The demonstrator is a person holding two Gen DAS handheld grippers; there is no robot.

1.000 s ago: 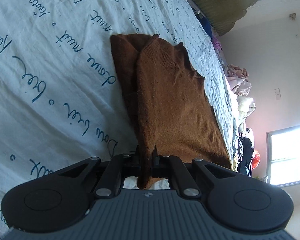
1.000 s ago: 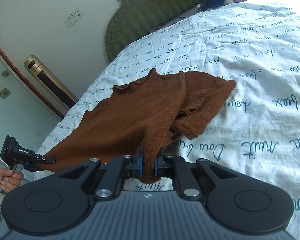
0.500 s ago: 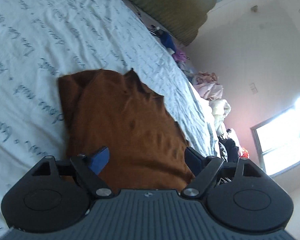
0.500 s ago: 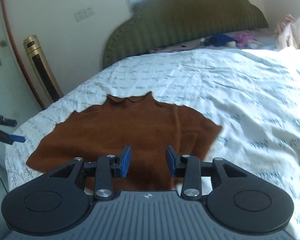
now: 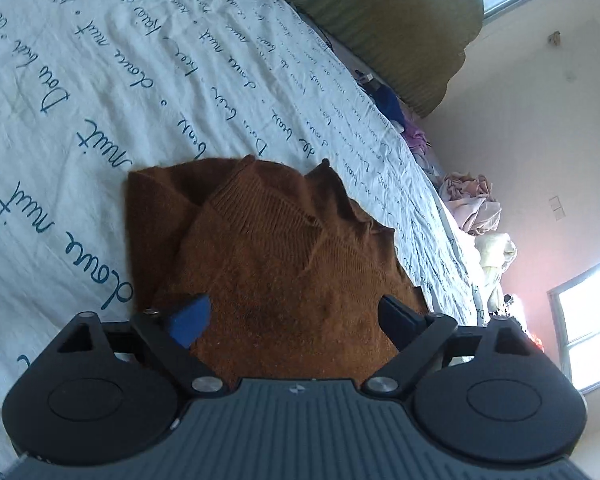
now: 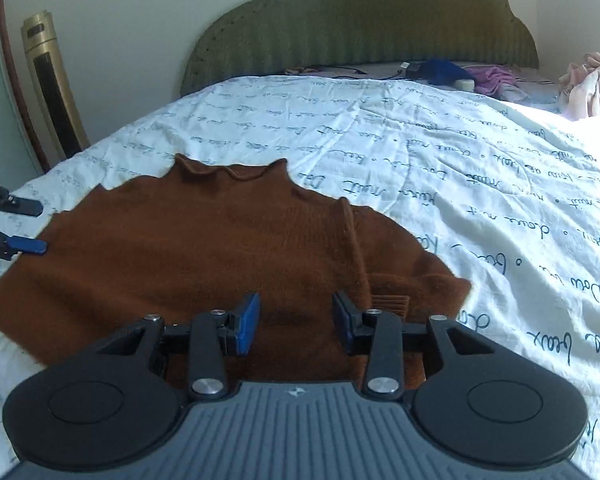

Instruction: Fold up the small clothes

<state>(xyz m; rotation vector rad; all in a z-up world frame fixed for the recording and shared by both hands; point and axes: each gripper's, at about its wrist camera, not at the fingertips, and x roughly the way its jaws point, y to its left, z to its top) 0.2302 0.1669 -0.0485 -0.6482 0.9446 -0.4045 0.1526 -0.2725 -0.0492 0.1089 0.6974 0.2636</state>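
Your left claw (image 5: 294, 318) has just been opening and stands wide, gripping nothing. Your right claw (image 6: 296, 326) stands partly apart, also free. The brown sweater (image 6: 204, 248) lies flat on the bed (image 6: 440, 152), at 12 o'clock from both.

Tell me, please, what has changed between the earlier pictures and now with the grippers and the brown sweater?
Both grippers let go: the left gripper and the right gripper were each shut on an edge of the brown sweater; their jaws have just been opening and now grip nothing. The sweater, lifted before, now lies flat on the bedsheet. It stayed in the same place on the bed.
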